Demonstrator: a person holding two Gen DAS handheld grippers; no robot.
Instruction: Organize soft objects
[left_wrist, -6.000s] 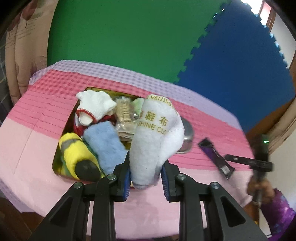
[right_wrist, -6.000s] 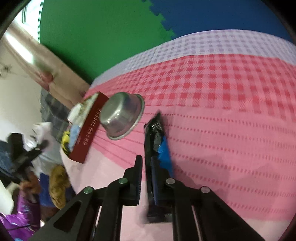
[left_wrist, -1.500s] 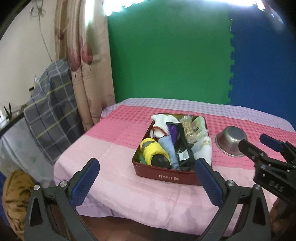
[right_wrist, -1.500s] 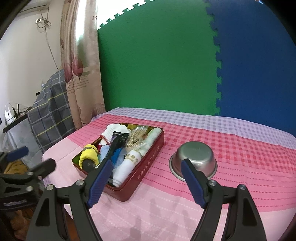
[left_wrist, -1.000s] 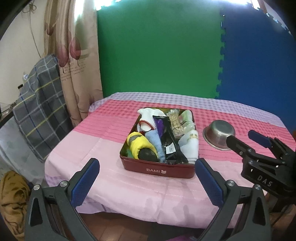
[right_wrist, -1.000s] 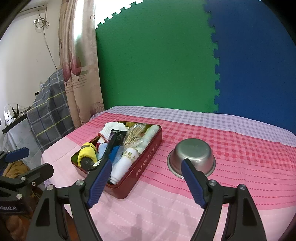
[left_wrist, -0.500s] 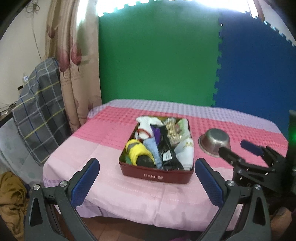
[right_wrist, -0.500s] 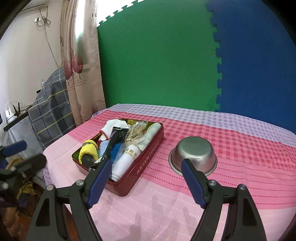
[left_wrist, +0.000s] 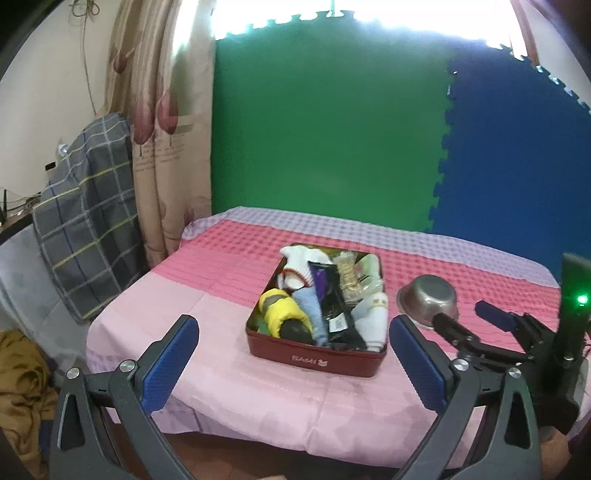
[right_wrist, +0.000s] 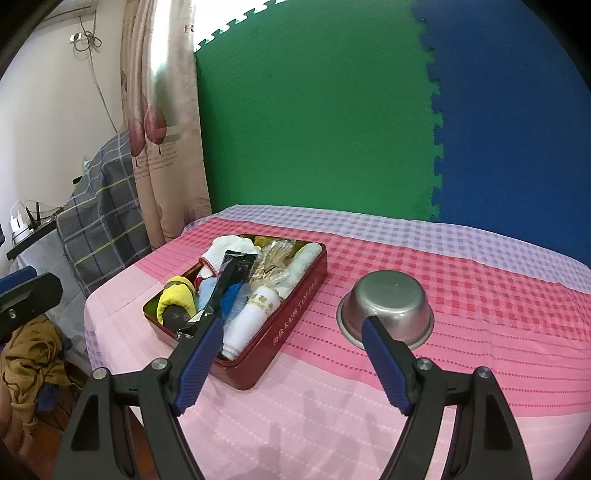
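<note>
Red tin (left_wrist: 317, 359), one steel bowl (right_wrist: 386, 305)

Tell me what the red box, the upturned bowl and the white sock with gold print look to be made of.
Red box: probably painted tin; thin glossy walls, gold lettering, gold-toned inside.
Upturned bowl: looks like stainless steel, brushed silver with soft reflections.
White sock: knit fabric, matte and soft-edged, with gold characters printed on it.
</note>
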